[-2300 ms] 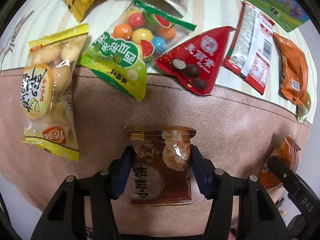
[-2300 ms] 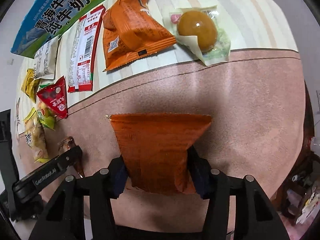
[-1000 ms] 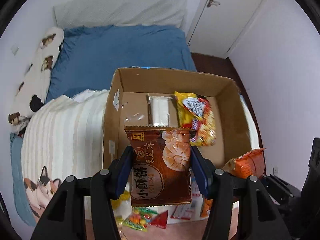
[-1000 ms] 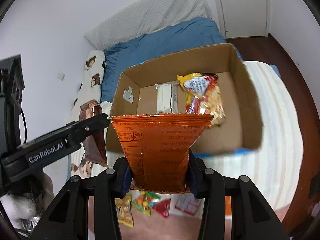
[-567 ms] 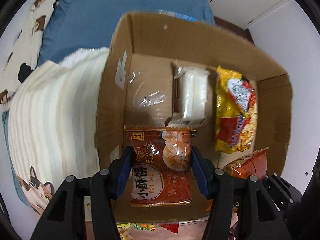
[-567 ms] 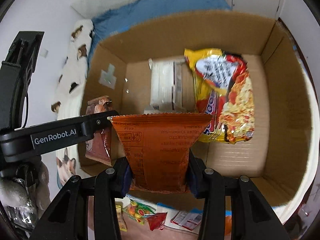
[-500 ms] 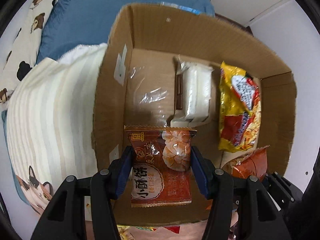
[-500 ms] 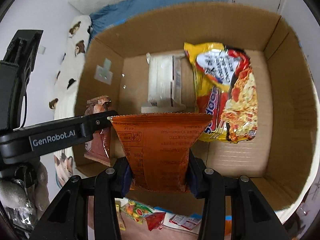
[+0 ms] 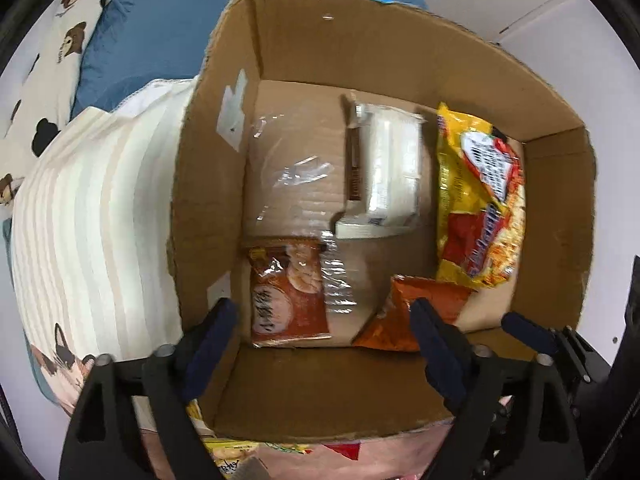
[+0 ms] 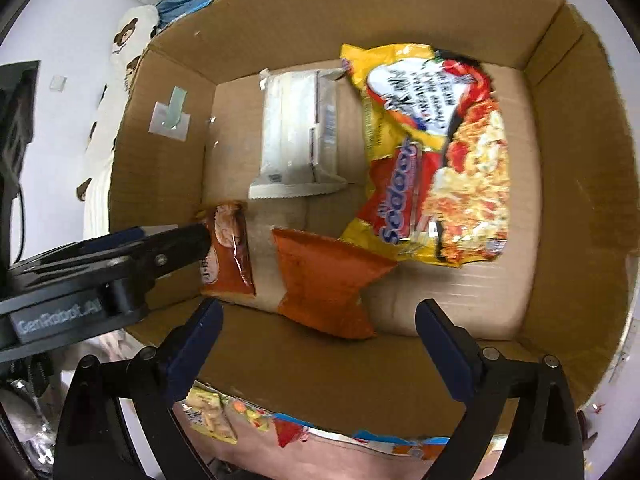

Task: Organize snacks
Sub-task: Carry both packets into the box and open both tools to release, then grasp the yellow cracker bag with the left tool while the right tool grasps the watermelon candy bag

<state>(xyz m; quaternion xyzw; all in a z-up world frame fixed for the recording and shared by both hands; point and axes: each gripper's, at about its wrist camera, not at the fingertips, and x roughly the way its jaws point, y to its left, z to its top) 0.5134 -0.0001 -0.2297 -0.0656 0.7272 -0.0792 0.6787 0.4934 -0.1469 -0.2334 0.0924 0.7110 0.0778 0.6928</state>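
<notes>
An open cardboard box (image 9: pixel 400 48) (image 10: pixel 360 12) sits on the bed below both grippers. A brown pastry packet (image 9: pixel 286 292) (image 10: pixel 228 256) lies on the box floor at the near left. An orange snack bag (image 9: pixel 404 312) (image 10: pixel 324 280) lies beside it, near the middle. My left gripper (image 9: pixel 322 336) is open and empty above the near wall of the box. My right gripper (image 10: pixel 316 344) is open and empty above the same wall. One finger of the left gripper (image 10: pixel 172 248) reaches in front of the brown packet in the right wrist view.
A white wrapped pack (image 9: pixel 388 176) (image 10: pixel 296 140) and a yellow-red noodle bag (image 9: pixel 480 204) (image 10: pixel 436 168) lie further back in the box. Several loose snacks (image 10: pixel 240 416) lie on the surface below the near wall. A striped blanket (image 9: pixel 92 216) lies left of the box.
Both grippers have opened and let go. The brown packet and the orange bag have dropped onto the box floor. Both grippers have moved a little closer over the box.
</notes>
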